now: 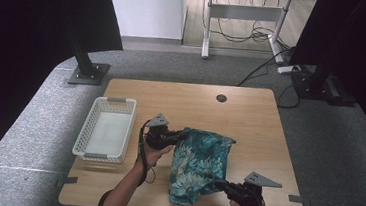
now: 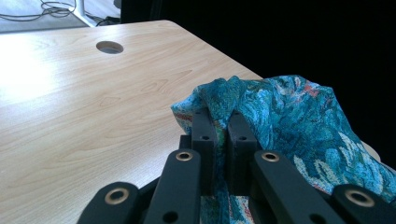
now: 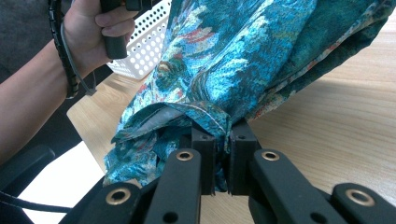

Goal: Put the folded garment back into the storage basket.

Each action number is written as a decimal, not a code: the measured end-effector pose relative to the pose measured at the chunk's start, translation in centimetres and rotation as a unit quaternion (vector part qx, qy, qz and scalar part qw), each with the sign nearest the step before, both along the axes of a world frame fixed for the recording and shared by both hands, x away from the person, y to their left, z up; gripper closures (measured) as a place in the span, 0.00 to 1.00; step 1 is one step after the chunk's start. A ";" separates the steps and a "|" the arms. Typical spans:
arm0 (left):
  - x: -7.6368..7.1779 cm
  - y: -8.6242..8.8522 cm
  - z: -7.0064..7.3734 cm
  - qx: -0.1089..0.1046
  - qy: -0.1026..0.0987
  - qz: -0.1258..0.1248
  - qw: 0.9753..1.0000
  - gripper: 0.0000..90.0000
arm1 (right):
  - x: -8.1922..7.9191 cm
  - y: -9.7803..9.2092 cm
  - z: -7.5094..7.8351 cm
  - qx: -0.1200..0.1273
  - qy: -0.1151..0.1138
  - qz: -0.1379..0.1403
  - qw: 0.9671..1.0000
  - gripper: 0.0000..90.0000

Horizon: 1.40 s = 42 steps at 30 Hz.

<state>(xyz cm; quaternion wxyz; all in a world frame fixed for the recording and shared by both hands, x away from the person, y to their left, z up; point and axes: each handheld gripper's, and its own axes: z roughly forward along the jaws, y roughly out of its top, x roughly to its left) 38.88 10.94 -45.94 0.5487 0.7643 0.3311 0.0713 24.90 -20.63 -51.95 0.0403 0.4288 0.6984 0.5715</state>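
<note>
Pinching opposite edges of the teal floral cloth over the wooden table, left gripper and right gripper both clamp thin folds; a hard tug could slip one free

We saw a light wooden table bearing a white basket and a teal floral cloth.

your teal floral cloth looks woven, soft and matt. the table is pale wood grain, smooth with a light sheen. the white basket is perforated plastic; both grippers' jaws are matt black.
</note>
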 end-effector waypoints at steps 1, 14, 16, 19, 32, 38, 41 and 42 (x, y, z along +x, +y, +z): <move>0.0 0.0 0.1 0.000 -0.001 0.000 1.000 0.93 | 0.0 0.0 0.1 0.001 -0.001 0.000 1.000 0.94; -0.2 0.3 1.0 0.000 -0.008 0.002 1.000 0.93 | 0.0 0.1 0.7 0.010 -0.007 0.003 1.000 0.94; -0.2 0.3 1.1 0.000 -0.009 0.002 1.000 0.93 | 0.0 0.2 0.8 0.010 -0.008 0.003 1.000 0.94; -0.3 0.4 1.2 0.000 -0.011 0.001 1.000 0.93 | 0.0 0.2 0.9 0.011 -0.009 0.003 1.000 0.94; -0.5 0.5 1.8 0.002 -0.016 0.002 1.000 0.93 | 0.0 0.3 1.1 0.015 -0.013 0.005 1.000 0.94; -0.6 0.7 2.3 0.002 -0.020 0.003 1.000 0.93 | 0.1 0.5 1.3 0.021 -0.013 0.006 1.000 0.94; -0.7 0.8 2.4 0.002 -0.022 0.003 1.000 0.93 | 0.1 0.6 1.4 0.022 -0.014 0.007 1.000 0.94; -0.7 0.8 2.5 0.002 -0.022 0.003 1.000 0.93 | 0.1 0.6 1.4 0.022 -0.014 0.007 1.000 0.94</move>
